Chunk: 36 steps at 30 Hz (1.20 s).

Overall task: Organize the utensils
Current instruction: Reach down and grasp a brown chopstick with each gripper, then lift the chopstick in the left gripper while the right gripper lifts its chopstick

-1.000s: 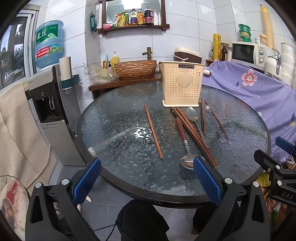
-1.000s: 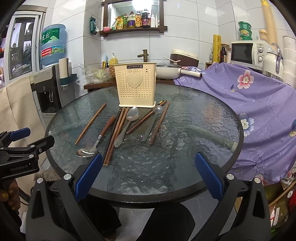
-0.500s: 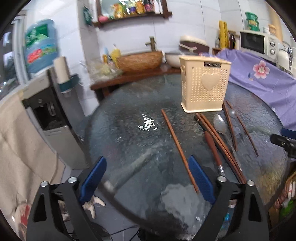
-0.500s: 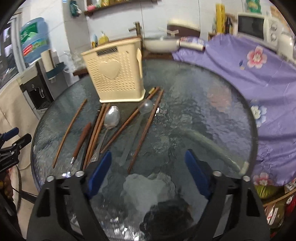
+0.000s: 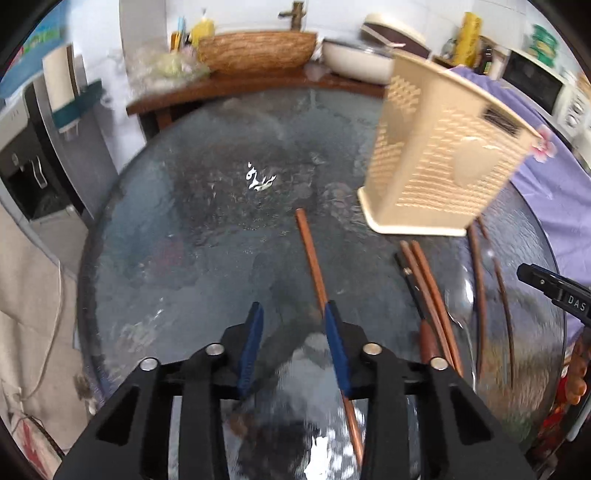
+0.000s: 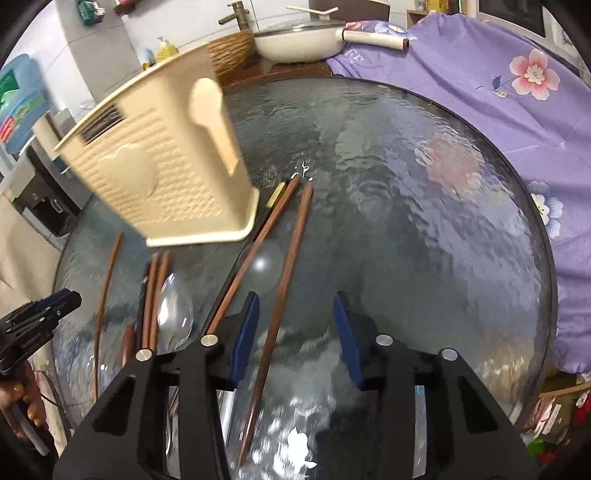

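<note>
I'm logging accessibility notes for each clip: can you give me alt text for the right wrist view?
The right gripper, blue-padded jaws closing, is low over a brown wooden chopstick that lies between them on the round textured-glass table. A cream perforated plastic utensil holder stands at left, more chopsticks and a metal spoon beside it.

A home kitchen: white tiled walls [image 5: 144, 33], a tap [image 6: 236, 13] over a woven basin [image 5: 256, 51] at the far side, a lidded white pan [image 6: 299, 42], a microwave [image 5: 535, 83] far right, a water dispenser [image 5: 33, 162] on the left, and a round glass surface [image 6: 424, 206] strewn with chopsticks [image 6: 291, 254] and spoons [image 6: 175, 317].
</note>
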Tool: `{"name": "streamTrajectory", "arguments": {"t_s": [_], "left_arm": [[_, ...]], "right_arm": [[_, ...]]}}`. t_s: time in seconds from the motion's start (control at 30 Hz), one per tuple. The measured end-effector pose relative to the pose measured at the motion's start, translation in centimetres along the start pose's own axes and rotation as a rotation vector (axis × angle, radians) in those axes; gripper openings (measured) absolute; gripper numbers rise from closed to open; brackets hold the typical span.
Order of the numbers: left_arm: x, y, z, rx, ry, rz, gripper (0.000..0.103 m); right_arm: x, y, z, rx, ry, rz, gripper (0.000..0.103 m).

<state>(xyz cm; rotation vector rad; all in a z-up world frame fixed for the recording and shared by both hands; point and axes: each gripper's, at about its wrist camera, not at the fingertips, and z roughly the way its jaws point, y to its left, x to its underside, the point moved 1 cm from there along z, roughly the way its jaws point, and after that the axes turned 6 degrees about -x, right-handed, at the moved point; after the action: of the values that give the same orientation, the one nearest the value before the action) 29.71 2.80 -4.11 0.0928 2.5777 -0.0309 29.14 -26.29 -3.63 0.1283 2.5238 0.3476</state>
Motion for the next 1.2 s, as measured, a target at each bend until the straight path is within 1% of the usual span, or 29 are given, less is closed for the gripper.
{"name": "streamTrajectory", "arguments": {"t_s": [0.07,0.13,0.23,0.37,0.4,0.5,0.57,0.67,0.73,0.83,0.93,1.0,1.2], "left_arm": [[-0.9,0.1,1.3,0.031,0.046,-0.029,0.027],[-1.6,0.4,2.0,0.054,0.071,-0.061,0.024],[-2.6,0.3,2.4,0.046,0.072,-0.065,0.024],[-3.8,0.0,2.8,0.056,0.079,-0.071,0.024],[-4.0,-0.1,3.0,0.049,0.079,-0.065,0.024],[-4.0,-0.3,3.3,0.032,0.080,-0.058,0.024],[-4.2,-0.3,3.8,0.033,0.082,-0.060,0.024],[-4.5,-0.6,4.3,0.038,0.085,-0.058,0.024],[-4.6,-0.9,4.6,0.026,0.083,-0.048,0.024],[-5.0,-1.0,5.0,0.034,0.082,-0.062,0.024],[-5.3,-1.5,5.4,0.020,0.082,-0.057,0.024],[-5.5,-1.7,5.7,0.008,0.079,-0.058,0.024],[-5.8,-2.1,6.1,-0.032,0.054,-0.049,0.017]], "right_arm": [[-1.0,-0.6,0.8,-0.012,0.015,0.035,0.036],[-2.4,-1.2,1.5,-0.024,0.026,0.070,0.033],[-3.9,-1.5,2.3,-0.010,0.026,0.078,0.030],[-5.4,-1.5,3.7,-0.024,0.036,0.096,0.028],[-5.9,-1.5,4.1,-0.025,0.040,0.093,0.027],[-6.2,-1.2,4.8,-0.012,0.053,0.084,0.026],[-6.5,-1.1,5.4,0.007,0.058,0.082,0.025],[-6.8,-1.2,5.9,0.012,0.060,0.081,0.024],[-6.9,-1.2,6.3,0.019,0.064,0.077,0.024],[-7.1,-1.0,6.6,0.033,0.061,0.072,0.024],[-7.2,-0.6,6.9,0.050,0.060,0.062,0.019],[-7.1,-0.4,7.0,0.059,0.060,0.063,0.018],[-7.6,-0.2,7.8,0.073,0.052,0.060,0.013]]}}
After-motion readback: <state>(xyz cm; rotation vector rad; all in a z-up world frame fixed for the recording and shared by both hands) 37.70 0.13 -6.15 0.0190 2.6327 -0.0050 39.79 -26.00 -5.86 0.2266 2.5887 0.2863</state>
